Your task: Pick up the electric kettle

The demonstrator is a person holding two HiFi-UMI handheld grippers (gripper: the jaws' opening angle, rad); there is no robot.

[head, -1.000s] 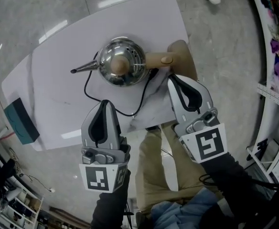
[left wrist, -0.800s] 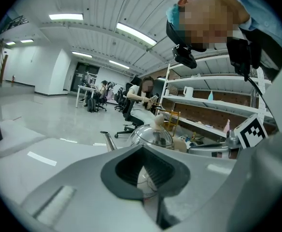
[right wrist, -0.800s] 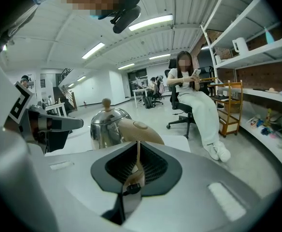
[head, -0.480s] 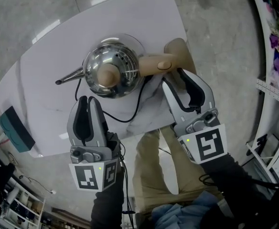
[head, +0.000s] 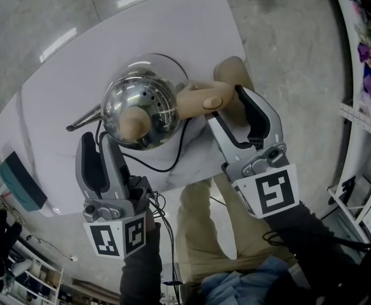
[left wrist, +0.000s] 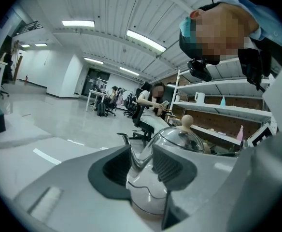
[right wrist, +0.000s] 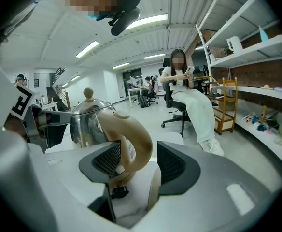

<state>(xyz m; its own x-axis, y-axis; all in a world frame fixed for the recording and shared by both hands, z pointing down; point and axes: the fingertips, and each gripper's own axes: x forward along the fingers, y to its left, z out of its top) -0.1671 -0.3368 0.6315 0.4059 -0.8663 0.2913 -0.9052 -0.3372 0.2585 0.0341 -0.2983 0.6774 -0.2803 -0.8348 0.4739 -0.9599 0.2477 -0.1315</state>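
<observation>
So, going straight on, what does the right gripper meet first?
The tan kettle handle, probably: the right gripper has just been opening its jaws, and the handle stands between their tips.

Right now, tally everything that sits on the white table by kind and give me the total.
Electric kettle: 1
Round base under the kettle: 1
Black power cord: 1
Teal box at the table's edge: 1
Total: 4
</observation>
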